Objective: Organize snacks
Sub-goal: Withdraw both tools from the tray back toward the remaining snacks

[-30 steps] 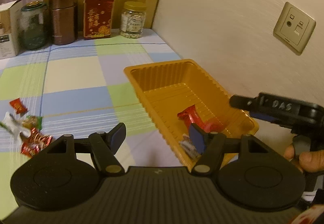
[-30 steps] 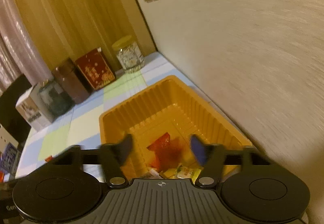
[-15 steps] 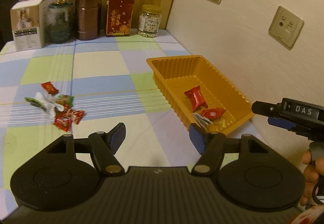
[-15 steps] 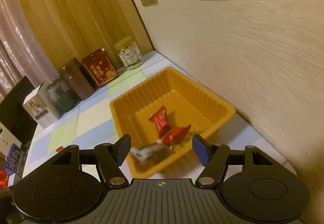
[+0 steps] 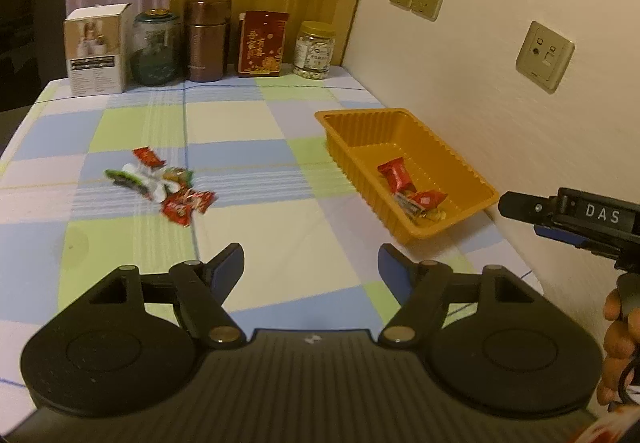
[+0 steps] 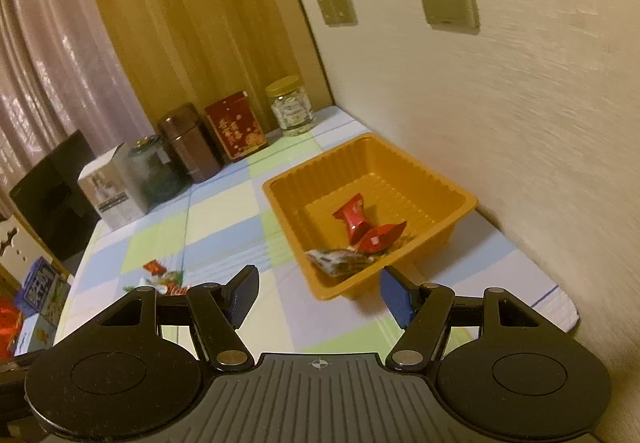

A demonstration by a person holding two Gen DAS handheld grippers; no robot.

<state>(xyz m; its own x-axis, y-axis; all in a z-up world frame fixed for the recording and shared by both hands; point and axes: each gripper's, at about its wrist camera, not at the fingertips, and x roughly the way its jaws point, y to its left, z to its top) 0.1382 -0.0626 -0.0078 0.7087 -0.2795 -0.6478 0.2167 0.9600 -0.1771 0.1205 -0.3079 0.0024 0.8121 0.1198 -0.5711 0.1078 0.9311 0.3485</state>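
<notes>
An orange plastic tray [image 5: 472, 185] [image 6: 466, 205] stands by the wall on the checked tablecloth. It holds red-wrapped candies [image 5: 396, 175] [image 6: 354, 217] and a silver-wrapped snack [image 6: 340, 261] at its near end. A loose pile of wrapped snacks [image 5: 160, 183] [image 6: 160, 279] lies on the cloth to the left. My left gripper [image 5: 311, 263] is open and empty above the near table. My right gripper [image 6: 318, 293] is open and empty, just short of the tray's near edge; it also shows at the right of the left wrist view [image 5: 560, 215].
At the back stand a white box [image 5: 96, 49], a glass jar [image 5: 155, 49], a brown canister [image 5: 207, 39], a red box [image 5: 262, 45] and a yellow-lidded jar [image 5: 314, 51]. The wall [image 5: 500, 83] runs along the right. The table's right corner [image 6: 560, 307] is close.
Both grippers have pulled back and up from the tray, so more of the table shows. The silver snack that hung between the right fingers now lies in the tray.
</notes>
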